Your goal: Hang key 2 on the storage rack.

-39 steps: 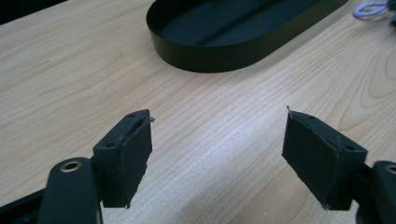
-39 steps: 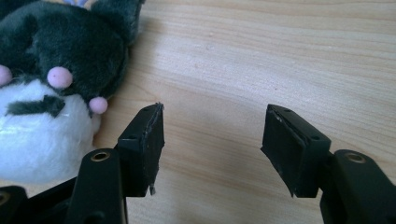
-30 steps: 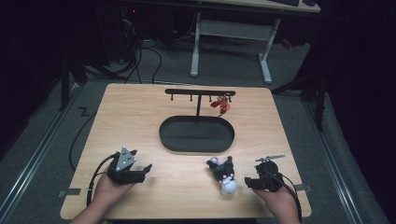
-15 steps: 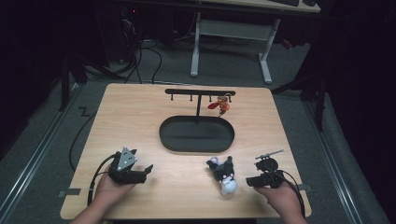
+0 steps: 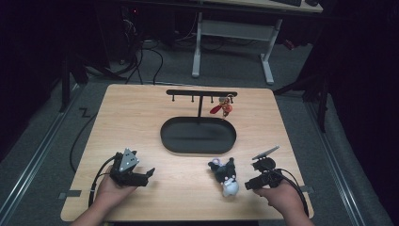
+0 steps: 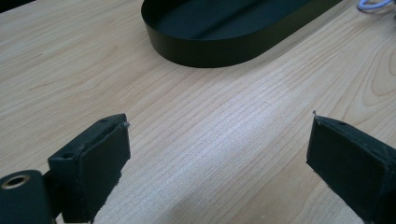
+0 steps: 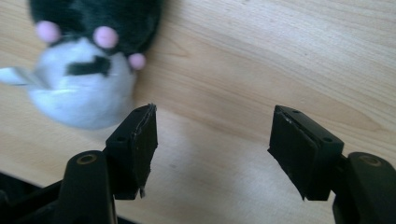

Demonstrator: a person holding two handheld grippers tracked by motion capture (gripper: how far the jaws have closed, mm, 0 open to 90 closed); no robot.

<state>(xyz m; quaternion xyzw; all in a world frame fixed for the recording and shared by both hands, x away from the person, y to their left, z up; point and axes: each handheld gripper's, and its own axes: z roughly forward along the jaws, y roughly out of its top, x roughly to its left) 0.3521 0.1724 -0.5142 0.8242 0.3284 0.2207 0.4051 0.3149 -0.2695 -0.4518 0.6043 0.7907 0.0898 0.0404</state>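
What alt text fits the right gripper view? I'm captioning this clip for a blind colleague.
The right gripper has its two black jaws open over bare wooden table, with nothing between them. A black and white plush toy lies just beyond the left-hand jaw, apart from it.

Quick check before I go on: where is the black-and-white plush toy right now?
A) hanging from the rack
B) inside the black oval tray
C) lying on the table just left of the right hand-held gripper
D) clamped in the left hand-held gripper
C: the plush toy lies on the bare table, beside the open right hand-held gripper and outside the black oval tray.
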